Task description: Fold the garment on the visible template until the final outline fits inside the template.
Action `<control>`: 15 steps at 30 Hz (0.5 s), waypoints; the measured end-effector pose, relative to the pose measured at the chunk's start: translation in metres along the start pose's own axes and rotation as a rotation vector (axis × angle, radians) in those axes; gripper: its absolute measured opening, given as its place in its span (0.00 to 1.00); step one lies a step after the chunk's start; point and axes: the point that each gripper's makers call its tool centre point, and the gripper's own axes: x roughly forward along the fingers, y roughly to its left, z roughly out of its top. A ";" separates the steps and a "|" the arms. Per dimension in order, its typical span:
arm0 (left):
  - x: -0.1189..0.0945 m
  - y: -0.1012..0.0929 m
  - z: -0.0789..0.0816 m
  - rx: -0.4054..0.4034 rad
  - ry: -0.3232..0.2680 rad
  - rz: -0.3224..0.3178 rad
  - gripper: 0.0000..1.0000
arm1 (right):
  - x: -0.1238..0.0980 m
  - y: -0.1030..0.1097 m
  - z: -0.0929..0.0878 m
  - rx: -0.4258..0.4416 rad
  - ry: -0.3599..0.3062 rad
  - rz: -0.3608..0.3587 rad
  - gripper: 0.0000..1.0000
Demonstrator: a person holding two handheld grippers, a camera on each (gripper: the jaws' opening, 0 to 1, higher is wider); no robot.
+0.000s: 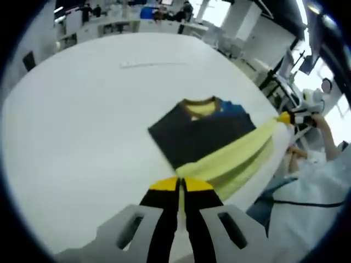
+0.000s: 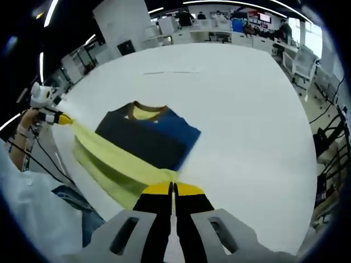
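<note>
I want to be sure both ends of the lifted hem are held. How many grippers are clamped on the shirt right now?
2. The left gripper pinches one end of the shirt's yellow hem; the right gripper pinches the other, hem stretched between them over the white table.

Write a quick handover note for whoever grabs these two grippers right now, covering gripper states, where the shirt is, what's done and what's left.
Left gripper: jaws shut on the yellow hem of the garment.
Right gripper: jaws shut on the other end of the same hem, which is lifted and stretched between the two.
The garment lies on the white table, near the edge by the person, collar facing away, dark and blue parts flat.
Done: both hem corners gripped and raised.
Left: carry the hem over toward the collar, lay it down, and check the outline; I can't make out a template.
</note>
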 end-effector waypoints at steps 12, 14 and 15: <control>0.004 0.006 0.014 -0.032 -0.040 0.013 0.00 | 0.005 -0.011 0.017 0.000 -0.040 -0.010 0.02; 0.004 0.008 0.016 -0.023 -0.041 0.024 0.00 | 0.008 -0.014 0.020 -0.003 -0.047 -0.013 0.02; 0.005 0.008 0.017 -0.021 -0.043 0.026 0.00 | 0.008 -0.016 0.021 -0.004 -0.050 -0.015 0.02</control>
